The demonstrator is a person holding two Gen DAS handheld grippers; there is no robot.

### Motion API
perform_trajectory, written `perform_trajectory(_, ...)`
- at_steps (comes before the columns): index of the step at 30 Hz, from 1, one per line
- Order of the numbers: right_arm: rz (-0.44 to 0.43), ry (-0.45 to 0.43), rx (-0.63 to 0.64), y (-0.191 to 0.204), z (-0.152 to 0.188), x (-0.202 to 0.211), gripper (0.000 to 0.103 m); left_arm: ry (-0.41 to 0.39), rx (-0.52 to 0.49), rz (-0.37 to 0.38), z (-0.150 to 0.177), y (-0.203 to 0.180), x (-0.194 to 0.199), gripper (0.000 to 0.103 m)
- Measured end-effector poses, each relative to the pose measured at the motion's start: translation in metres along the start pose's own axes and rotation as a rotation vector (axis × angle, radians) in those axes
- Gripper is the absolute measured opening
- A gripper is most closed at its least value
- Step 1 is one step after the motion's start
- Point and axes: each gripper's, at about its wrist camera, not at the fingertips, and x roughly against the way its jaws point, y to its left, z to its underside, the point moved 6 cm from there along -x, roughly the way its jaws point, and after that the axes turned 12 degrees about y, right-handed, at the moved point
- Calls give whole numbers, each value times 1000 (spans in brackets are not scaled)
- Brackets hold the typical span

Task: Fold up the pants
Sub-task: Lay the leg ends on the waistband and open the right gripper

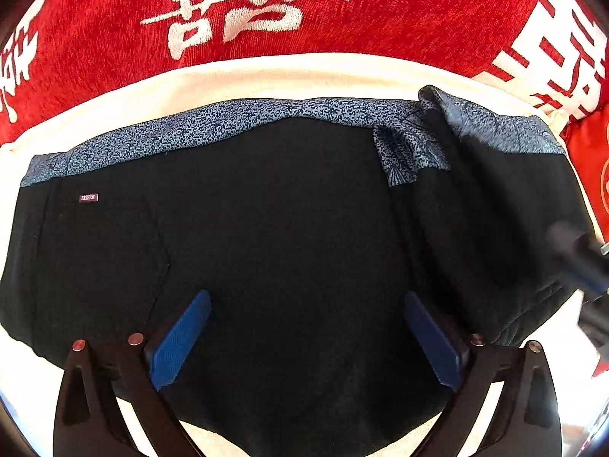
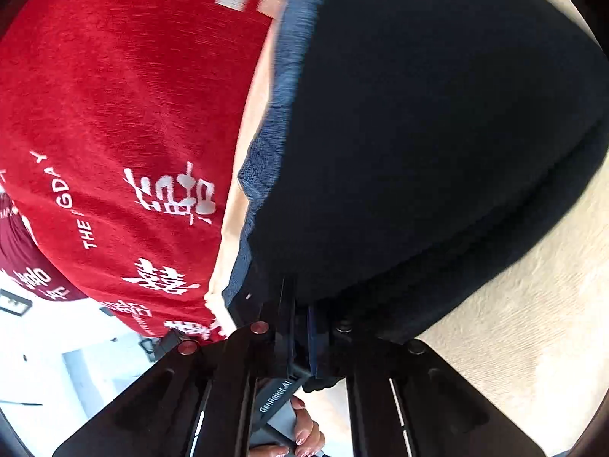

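Nearest the left wrist camera, the left gripper (image 1: 306, 337) hangs over the black pants (image 1: 266, 228) with its jaws spread wide and nothing between the blue pads (image 1: 179, 342); bare black cloth lies below them, and whether the pads touch it cannot be told. The pants lie on a cream sheet (image 1: 266, 76), which shows below the cloth's near edge and again beyond its far edge. Just left of the gripper, a small "FASHION" label (image 1: 88, 197) sits on the pants. Beyond it, the speckled blue-grey band (image 1: 228, 122) runs along the far edge of the pants. At the pants' right end, a flap of that band (image 1: 437, 122) is lifted and blurred, and a blurred dark tool (image 1: 578, 262) enters at that edge.

In the right wrist view, the right gripper (image 2: 302, 327) is shut tight, its jaws pinching an edge of the pants (image 2: 418, 133), which bulge away from the jaws in a heavy dark fold. Below the gripper, a hand (image 2: 300, 434) grips a handle. Farthest from the pants lies a red blanket with white characters (image 1: 247, 11).

The risk is in the single thin pinch: if the bulky fold drags, the cloth may slip from the closed jaws or land skewed. With the left jaws holding nothing, the lower layer may shift on the sheet and bunch.
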Motion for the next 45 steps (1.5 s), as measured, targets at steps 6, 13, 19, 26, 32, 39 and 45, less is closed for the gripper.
perform_trajectory(6,186,72,163,9,19,-4,6,-5,3,-1,0,-3,-1,102)
perform_trajectory(13,243,88,167,-22,18,-31,5,-6,86,-54,10,24,19,102)
perform_trajectory(19,327,219,294,-1,28,-26,19,-37,95,-85,-7,39,45,102)
perform_trajectory(26,418,-5,339,11,-18,63,20,-74,-6,-2,-44,-31,63,102)
perform_trajectory(32,529,-64,377,9,-85,74,19,-52,-74,56,-69,-114,42,102)
perform_trajectory(39,602,5,450,-16,-67,27,20,49,-23,32,-52,-84,-13,103)
perform_trajectory(45,578,0,406,-16,-58,29,19,71,-35,0,-44,-71,-4,103)
